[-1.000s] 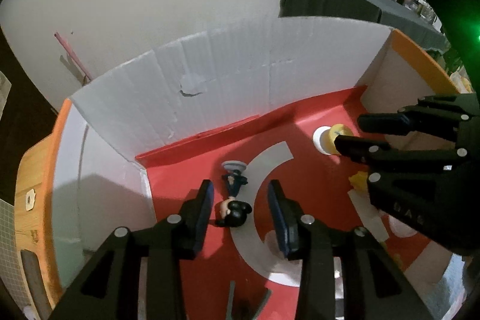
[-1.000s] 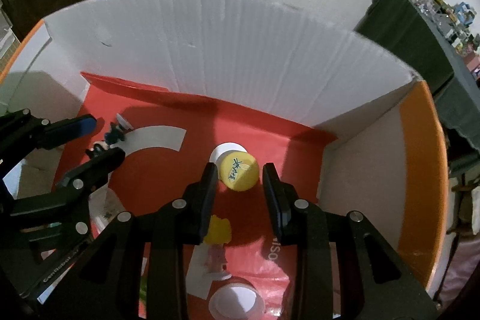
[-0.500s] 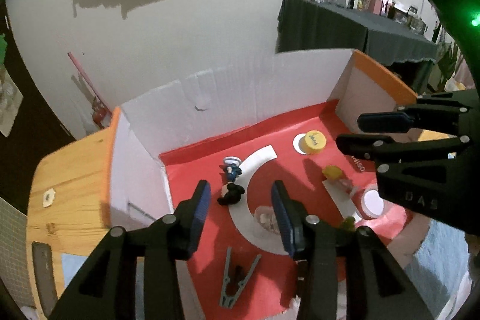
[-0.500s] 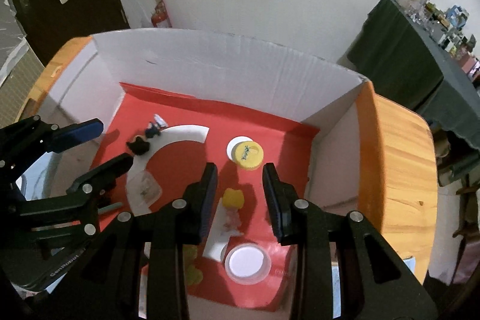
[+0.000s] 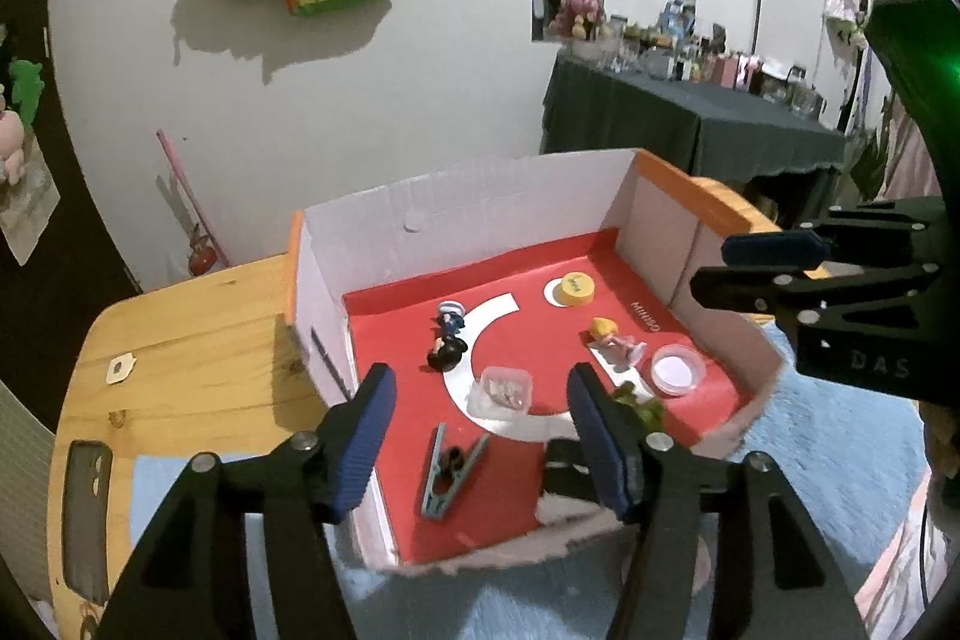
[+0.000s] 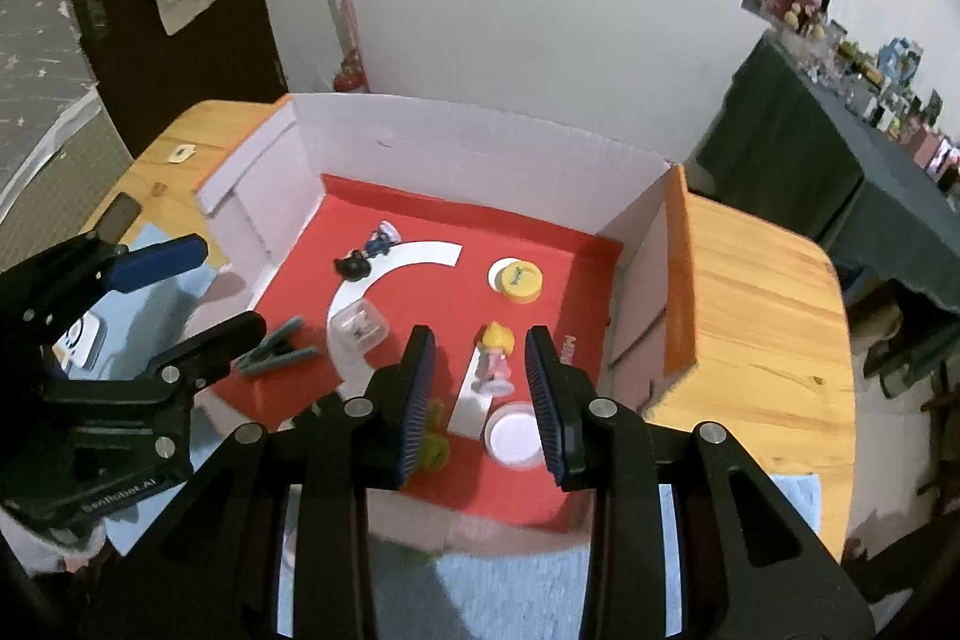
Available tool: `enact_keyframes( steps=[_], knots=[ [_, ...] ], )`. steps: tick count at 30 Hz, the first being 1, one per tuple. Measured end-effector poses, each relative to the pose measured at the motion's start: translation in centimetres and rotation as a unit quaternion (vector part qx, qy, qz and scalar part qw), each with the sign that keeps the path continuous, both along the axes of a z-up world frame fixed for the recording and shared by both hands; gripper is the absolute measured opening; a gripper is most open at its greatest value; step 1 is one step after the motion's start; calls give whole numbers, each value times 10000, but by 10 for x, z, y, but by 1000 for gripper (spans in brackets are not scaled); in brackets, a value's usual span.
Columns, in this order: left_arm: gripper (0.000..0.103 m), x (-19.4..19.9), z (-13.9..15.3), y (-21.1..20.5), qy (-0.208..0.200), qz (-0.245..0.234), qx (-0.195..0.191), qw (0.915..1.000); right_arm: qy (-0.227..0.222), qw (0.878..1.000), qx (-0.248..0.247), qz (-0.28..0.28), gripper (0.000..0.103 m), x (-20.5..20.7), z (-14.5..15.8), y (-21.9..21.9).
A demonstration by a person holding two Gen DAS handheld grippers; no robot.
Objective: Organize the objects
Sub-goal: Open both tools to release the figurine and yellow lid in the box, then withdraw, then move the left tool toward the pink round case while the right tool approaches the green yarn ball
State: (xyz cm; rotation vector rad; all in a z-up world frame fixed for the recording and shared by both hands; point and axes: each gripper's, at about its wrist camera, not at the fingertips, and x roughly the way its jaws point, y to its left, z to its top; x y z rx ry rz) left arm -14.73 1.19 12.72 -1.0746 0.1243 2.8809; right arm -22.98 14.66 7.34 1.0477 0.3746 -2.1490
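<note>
Left gripper [image 5: 480, 436] jaws opening, empty; right gripper [image 6: 480, 400] narrowly parted, holding nothing – both above box [image 6: 480, 142]; green toy [image 6: 433, 451] half-hidden behind finger.

A: What do the two handheld tools look like?

B: The left gripper [image 5: 480, 436] has a matte black frame, each arm cut with a long slotted opening, and round silver screw heads at the pivots. Its fingers [image 5: 366, 439] wear ribbed dark-blue pads.

A: And the other?

B: The right gripper [image 6: 483, 400] is the same build: black angular arms, silver screws, blue ribbed pads [image 6: 417, 400] on the inner faces.

A: Any markings?

B: From the left wrist view, pale letters reading "DAS" show on the right gripper's black side. From the right wrist view, small pale lettering runs along the left gripper's body, too fine to read. A green light glows on the dark housing at the upper right.
</note>
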Motion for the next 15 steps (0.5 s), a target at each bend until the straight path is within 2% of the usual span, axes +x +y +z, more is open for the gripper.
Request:
enact_keyframes(
  steps=[5, 7, 8, 9, 11, 12, 15],
  knots=[
    [70, 28, 4, 1, 251, -10, 36, 9997, 171, 9995, -264, 88, 31, 32, 5, 18],
    [71, 37, 2, 0, 287, -19, 128, 9995, 263, 9990, -340, 132, 46, 46, 4, 23],
    [71, 41, 1, 0, 291, -14, 152, 9995, 327, 9986, -387, 132, 60, 53, 5, 25],
    [71, 44, -1, 1, 300, -10, 160, 9994, 420, 9981, -435, 138, 63, 61, 4, 28],
    [73, 53, -5, 1, 345, 35, 148, 9993, 444, 9977, -483, 170, 63, 73, 0, 30],
    [78, 58, -8, 1, 361, 62, 151, 9992, 456, 9975, -522, 153, 63, 77, -1, 32],
    [83, 69, -16, 0, 346, 90, 281, 9990, 569, 9966, -595, 45, 63, 91, -9, 38]
  ],
)
